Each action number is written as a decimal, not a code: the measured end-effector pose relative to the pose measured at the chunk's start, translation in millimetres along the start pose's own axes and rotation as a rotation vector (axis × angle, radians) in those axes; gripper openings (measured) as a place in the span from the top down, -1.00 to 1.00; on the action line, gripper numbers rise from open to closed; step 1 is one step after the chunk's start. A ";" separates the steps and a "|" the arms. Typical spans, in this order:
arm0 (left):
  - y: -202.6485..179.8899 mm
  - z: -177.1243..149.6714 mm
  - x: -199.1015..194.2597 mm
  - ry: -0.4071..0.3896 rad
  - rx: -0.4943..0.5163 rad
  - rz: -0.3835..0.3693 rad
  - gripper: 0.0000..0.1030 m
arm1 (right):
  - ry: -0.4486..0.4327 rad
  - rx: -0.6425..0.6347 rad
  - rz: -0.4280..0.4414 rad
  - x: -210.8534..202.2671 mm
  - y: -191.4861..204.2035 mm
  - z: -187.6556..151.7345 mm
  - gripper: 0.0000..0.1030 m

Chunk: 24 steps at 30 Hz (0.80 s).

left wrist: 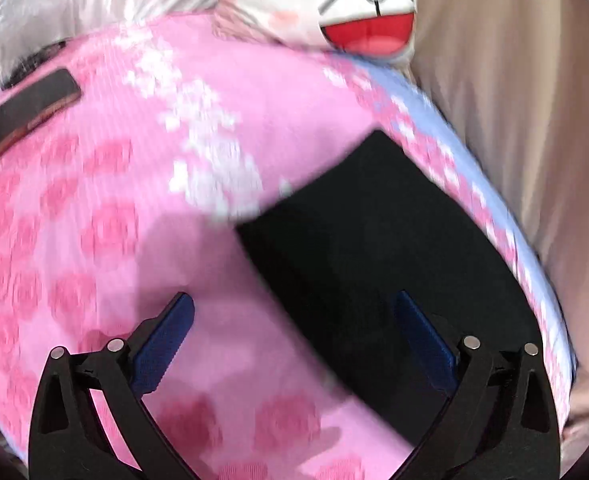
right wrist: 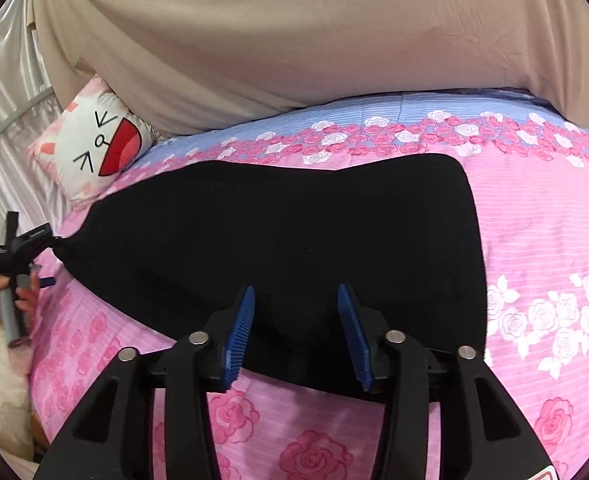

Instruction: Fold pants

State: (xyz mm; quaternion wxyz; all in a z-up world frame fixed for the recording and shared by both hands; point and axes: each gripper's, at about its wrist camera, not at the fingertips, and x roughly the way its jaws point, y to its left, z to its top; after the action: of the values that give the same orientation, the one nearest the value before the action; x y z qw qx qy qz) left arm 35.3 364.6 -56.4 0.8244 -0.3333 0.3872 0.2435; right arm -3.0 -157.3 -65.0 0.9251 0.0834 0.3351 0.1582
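Note:
Black pants [right wrist: 286, 232] lie flat on a pink rose-print bed cover [right wrist: 534, 240]. My right gripper [right wrist: 296, 300] is open, its blue pads hovering over the near edge of the pants with nothing between them. In the left wrist view the pants [left wrist: 374, 248] lie ahead and to the right; my left gripper [left wrist: 294, 308] is wide open and empty, its right pad over the black cloth, its left pad over the cover. The left gripper also shows at the left edge of the right wrist view [right wrist: 34, 256], next to the pants' left end. The left view is blurred.
A white cat-face cushion [right wrist: 94, 148] lies at the bed's far left corner; it also shows in the left wrist view [left wrist: 358, 4]. A beige cloth [right wrist: 294, 40] hangs behind the bed. Silvery curtain [right wrist: 6, 92] is at the left. A dark strap [left wrist: 26, 108] lies on the cover.

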 end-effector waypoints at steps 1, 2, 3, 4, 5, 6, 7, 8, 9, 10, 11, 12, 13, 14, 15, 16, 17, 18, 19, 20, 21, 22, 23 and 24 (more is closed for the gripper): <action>-0.6 4.2 2.9 -0.003 -0.004 -0.005 -0.89 | -0.005 0.009 0.009 -1.1 -1.0 -0.3 0.03; -2.5 7.8 5.9 -0.014 -0.004 -0.012 -0.80 | -0.007 0.017 0.015 -1.1 -2.4 -0.6 0.02; -5.4 9.4 7.6 -0.025 0.003 0.001 -0.34 | -0.009 0.024 0.018 -1.1 -2.7 -0.7 0.00; -10.2 10.3 9.4 -0.031 0.025 0.021 0.05 | -0.012 0.031 0.025 -1.2 -3.3 -0.6 -0.04; -15.3 9.3 8.6 -0.033 0.058 0.058 0.40 | -0.017 0.045 0.039 -1.5 -4.8 -0.3 -0.07; -20.9 9.3 6.2 -0.047 0.077 0.056 0.69 | -0.026 0.061 0.054 -2.1 -7.0 -0.3 -0.17; -27.2 8.2 -0.6 -0.062 0.093 0.034 0.70 | -0.037 0.081 0.067 -3.1 -9.9 -0.4 -0.19; -36.8 5.6 -13.2 -0.103 0.113 0.034 0.70 | -0.053 0.108 0.078 -5.1 -14.3 -0.5 -0.19; -48.5 2.9 -26.1 -0.140 0.150 0.022 0.71 | -0.064 0.128 0.087 -6.6 -17.9 -0.5 -0.19; -65.9 -2.5 -44.1 -0.179 0.197 -0.011 0.71 | -0.072 0.146 0.097 -7.7 -21.1 -0.7 -0.19; -76.9 -3.0 -54.8 -0.195 0.231 -0.035 0.71 | -0.080 0.166 0.108 -8.8 -25.0 -0.9 -0.19; -91.6 -7.3 -65.6 -0.208 0.268 -0.060 0.71 | -0.087 0.179 0.114 -9.7 -27.7 -1.1 -0.19; -109.2 -12.8 -77.8 -0.225 0.316 -0.091 0.71 | -0.093 0.188 0.120 -10.7 -29.0 -1.3 -0.19; -131.2 -22.3 -91.7 -0.247 0.374 -0.123 0.71 | -0.099 0.195 0.126 -11.6 -30.4 -1.1 -0.19; -151.6 -32.2 -102.6 -0.261 0.427 -0.152 0.71 | -0.104 0.198 0.127 -12.4 -30.9 -1.1 -0.19; -171.1 -40.2 -108.9 -0.270 0.473 -0.175 0.71 | -0.110 0.200 0.133 -13.7 -31.8 -1.1 -0.19; -192.8 -54.1 -118.7 -0.279 0.527 -0.202 0.71 | -0.116 0.202 0.132 -14.9 -32.6 -0.9 -0.19; -212.3 -67.6 -126.0 -0.284 0.576 -0.229 0.71 | -0.125 0.206 0.127 -17.0 -33.7 -1.4 -0.19; -225.9 -75.7 -129.4 -0.284 0.608 -0.248 0.71 | -0.139 0.208 0.122 -20.2 -35.0 -1.8 -0.20; -244.0 -91.2 -134.0 -0.279 0.652 -0.274 0.71 | -0.149 0.211 0.117 -22.9 -36.4 -2.3 -0.20; -260.4 -106.3 -136.3 -0.270 0.691 -0.294 0.70 | -0.163 0.214 0.110 -26.3 -37.9 -2.9 -0.20; -271.7 -117.0 -137.0 -0.261 0.715 -0.307 0.70 | -0.179 0.219 0.101 -30.3 -40.1 -3.9 -0.20; -286.6 -133.4 -136.1 -0.243 0.743 -0.321 0.70 | -0.191 0.226 0.092 -33.2 -42.0 -4.2 -0.20; -297.5 -145.7 -133.4 -0.227 0.766 -0.327 0.70 | -0.207 0.237 0.083 -37.0 -44.9 -5.0 -0.21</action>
State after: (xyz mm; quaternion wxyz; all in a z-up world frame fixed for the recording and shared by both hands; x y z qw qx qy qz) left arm 84.6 41.9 88.1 0.9537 -0.0311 0.2988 -0.0165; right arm -22.4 -212.0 -58.6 0.9310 0.2218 0.2505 0.1459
